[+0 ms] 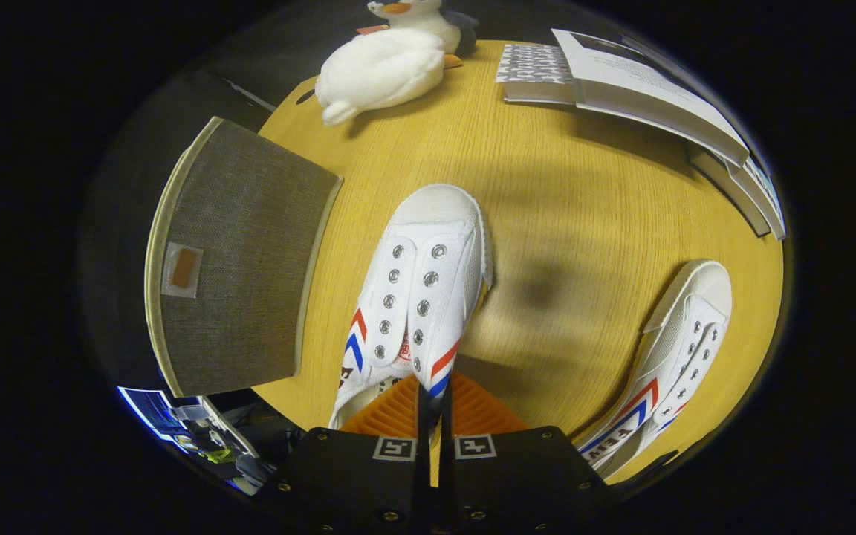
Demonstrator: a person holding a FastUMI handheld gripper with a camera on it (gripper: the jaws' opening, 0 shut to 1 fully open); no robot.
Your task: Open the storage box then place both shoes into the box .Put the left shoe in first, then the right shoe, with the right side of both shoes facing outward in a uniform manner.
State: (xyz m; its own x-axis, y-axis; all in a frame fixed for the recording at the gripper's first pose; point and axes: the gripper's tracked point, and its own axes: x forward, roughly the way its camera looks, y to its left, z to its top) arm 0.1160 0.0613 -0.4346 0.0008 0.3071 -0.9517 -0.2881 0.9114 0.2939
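I see my claw [434,405] nearly closed, both orange fingers [391,412] pinching the side wall of one white shoe [420,282] above the table [569,186]. The second shoe [677,349] lies well apart on the other side. The grey storage box [238,260] stands beside the held shoe.

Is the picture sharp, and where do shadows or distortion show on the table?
Gripper view: the gripper, shut on the held shoe, looks sharp; a soft dark shadow lies on the table beside that shoe; fisheye distortion bends the storage box, the books and the second shoe; the plush duck looks brightly lit, without glare.
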